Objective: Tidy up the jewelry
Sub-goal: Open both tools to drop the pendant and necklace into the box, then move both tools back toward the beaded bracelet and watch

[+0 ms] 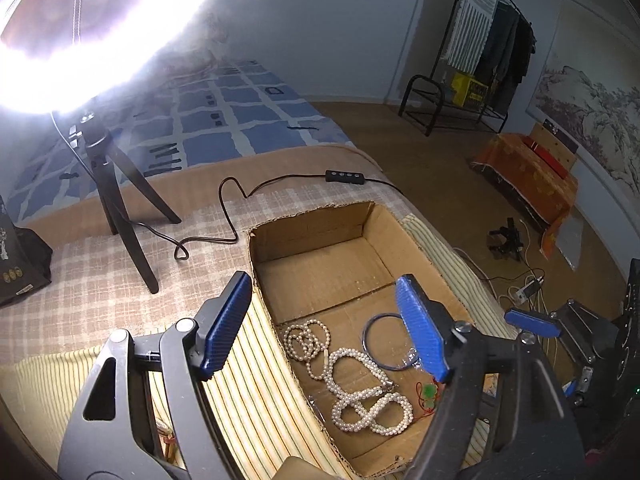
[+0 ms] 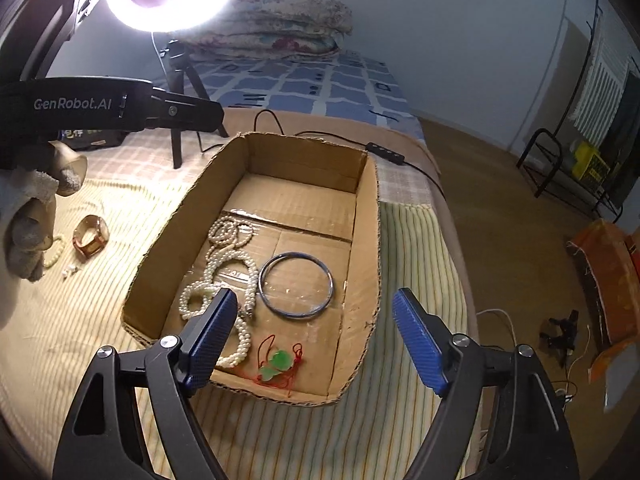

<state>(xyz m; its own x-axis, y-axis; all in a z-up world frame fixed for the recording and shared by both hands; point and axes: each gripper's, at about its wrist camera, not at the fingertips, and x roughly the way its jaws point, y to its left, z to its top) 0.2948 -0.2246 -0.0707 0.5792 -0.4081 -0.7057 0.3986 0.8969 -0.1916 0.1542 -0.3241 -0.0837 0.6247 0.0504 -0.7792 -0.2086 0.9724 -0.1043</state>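
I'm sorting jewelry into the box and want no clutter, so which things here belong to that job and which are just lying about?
Job:
cardboard box
pearl strands
blue bangle
green pendant on red cord
amber bangle, outside the box
bead bracelet, outside the box

Lying about:
ring light on tripod
cable remote
folded quilt
clothes rack

Left gripper (image 1: 326,326) tilted downward, jaws spread wide; right gripper (image 2: 314,340) likewise, nothing held.

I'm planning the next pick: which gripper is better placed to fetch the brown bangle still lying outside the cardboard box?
Probably the left. The brown bangle lies on the striped cloth beside the gloved left hand, while the open right gripper hovers over the cardboard box, on the bangle's far side.
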